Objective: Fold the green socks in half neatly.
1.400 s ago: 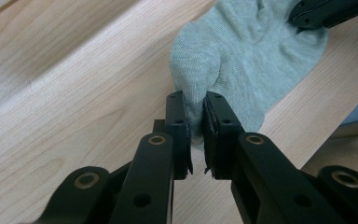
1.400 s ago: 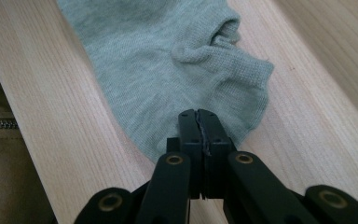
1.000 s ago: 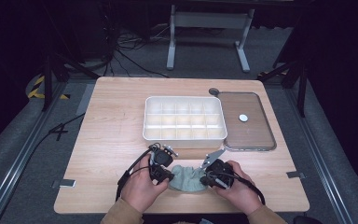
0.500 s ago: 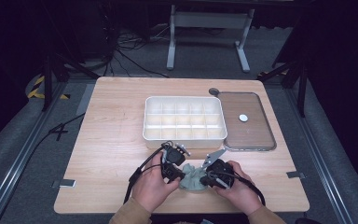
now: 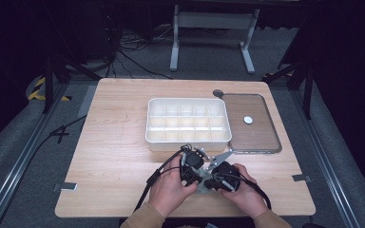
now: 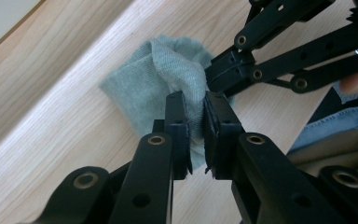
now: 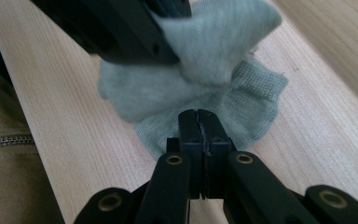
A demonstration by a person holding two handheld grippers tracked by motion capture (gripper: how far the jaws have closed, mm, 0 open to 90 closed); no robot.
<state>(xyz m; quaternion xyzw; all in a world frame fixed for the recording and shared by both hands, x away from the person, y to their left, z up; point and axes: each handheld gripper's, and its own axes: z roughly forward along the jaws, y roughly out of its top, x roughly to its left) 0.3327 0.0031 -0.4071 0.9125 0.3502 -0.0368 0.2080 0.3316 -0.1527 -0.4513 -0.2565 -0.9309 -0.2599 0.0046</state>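
A grey-green knitted cloth [image 6: 168,74] lies crumpled on the wooden table near its front edge. My left gripper [image 6: 195,122] is shut on a raised fold of it. In the right gripper view, the cloth [image 7: 242,98] spreads out flat ahead of my right gripper [image 7: 199,122], whose jaws are pressed together on its near edge. The left gripper's black arm [image 7: 121,28] lifts one flap above it. From above, the left gripper [image 5: 193,176] and the right gripper [image 5: 209,183] nearly touch, and hands hide most of the cloth [image 5: 201,188].
A white compartment tray [image 5: 188,100] stands just beyond the grippers. To its right lies a brown transparent lid [image 5: 259,137] with a small white disc [image 5: 248,120] on it. Bare wood stretches to the left. The person's jacket [image 7: 14,186] is close at the front edge.
The left hand and its gripper have moved right toward the right gripper, bunching the cloth between them. The right gripper has stayed in place.
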